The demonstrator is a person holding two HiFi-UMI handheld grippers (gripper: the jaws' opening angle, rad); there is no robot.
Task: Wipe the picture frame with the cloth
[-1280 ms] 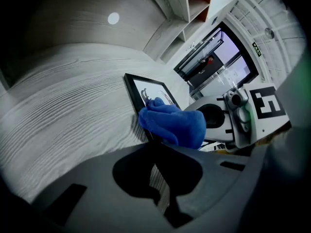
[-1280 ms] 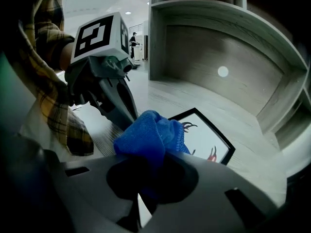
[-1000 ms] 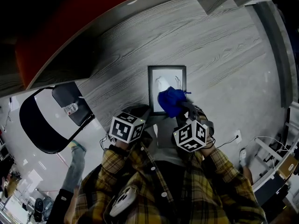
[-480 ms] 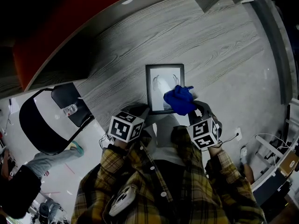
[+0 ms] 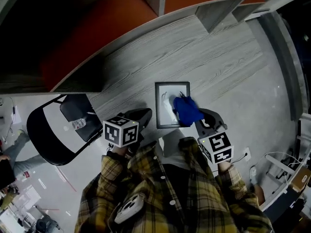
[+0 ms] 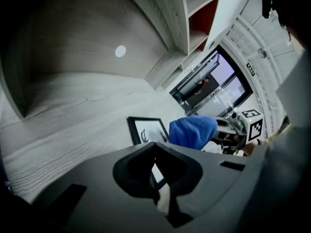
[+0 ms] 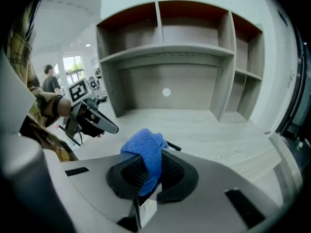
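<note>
A black picture frame with a white print lies flat on the grey wood desk. A crumpled blue cloth rests on its right side, and my right gripper is shut on it. The right gripper view shows the cloth bulging out between the jaws, with a frame corner just behind. My left gripper sits at the frame's lower left corner, jaws shut and nothing seen between them. In the left gripper view the frame and cloth lie just beyond its tips.
A grey shelf unit with open compartments rises behind the desk. A black folding chair with a bottle on its seat stands to my left. A person stands far off by a window.
The right gripper has dragged the cloth from the lower middle of the frame to its right edge. The left gripper has drawn back slightly to the left.
</note>
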